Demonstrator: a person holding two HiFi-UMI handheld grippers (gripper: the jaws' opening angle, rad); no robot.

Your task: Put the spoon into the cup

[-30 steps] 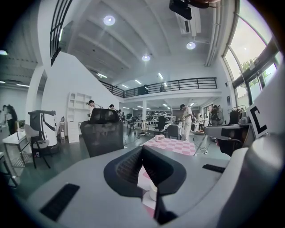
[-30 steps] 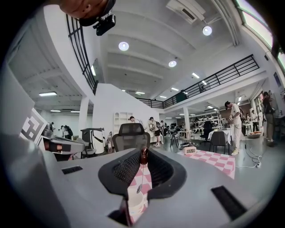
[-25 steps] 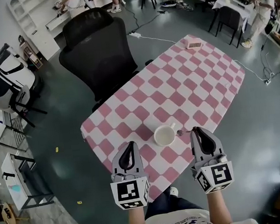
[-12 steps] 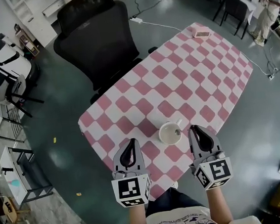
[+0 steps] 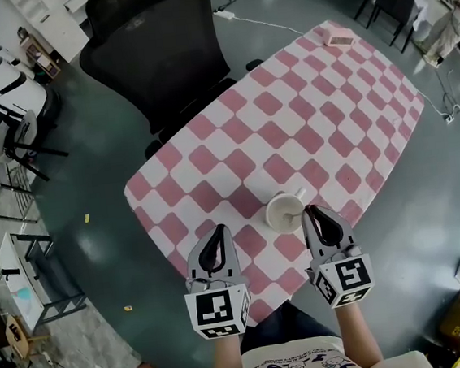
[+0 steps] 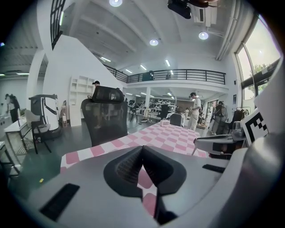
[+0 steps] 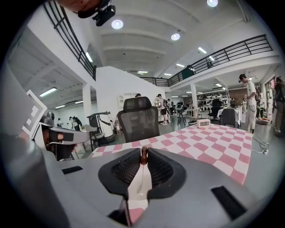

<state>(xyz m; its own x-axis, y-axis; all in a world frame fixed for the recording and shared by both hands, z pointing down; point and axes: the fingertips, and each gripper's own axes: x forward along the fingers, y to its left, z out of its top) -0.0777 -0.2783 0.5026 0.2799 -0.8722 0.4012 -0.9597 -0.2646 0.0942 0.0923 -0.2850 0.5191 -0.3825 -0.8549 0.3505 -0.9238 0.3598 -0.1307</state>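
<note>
A white cup [image 5: 283, 211] stands on the pink-and-white checked table [image 5: 288, 116] near its front edge. My right gripper [image 5: 311, 212] sits just right of the cup, its tips close to the rim. In the right gripper view, the right gripper [image 7: 144, 152] is shut on the brown end of a thin spoon [image 7: 143, 156], whose shaft hangs down between the jaws. The head view hides the spoon. My left gripper [image 5: 217, 233] hovers left of the cup, apart from it. Its jaws [image 6: 142, 148] meet at the tips with nothing between them.
A black office chair [image 5: 156, 52] stands at the table's far left side. A small clock [image 5: 338, 39] lies at the table's far end. The table's front edge runs just under both grippers. People and desks fill the room behind.
Both grippers have come down toward the table. The cup now lies right beside the right gripper's tips. The spoon's bowl, seen beside the cup earlier, no longer shows in the head view.
</note>
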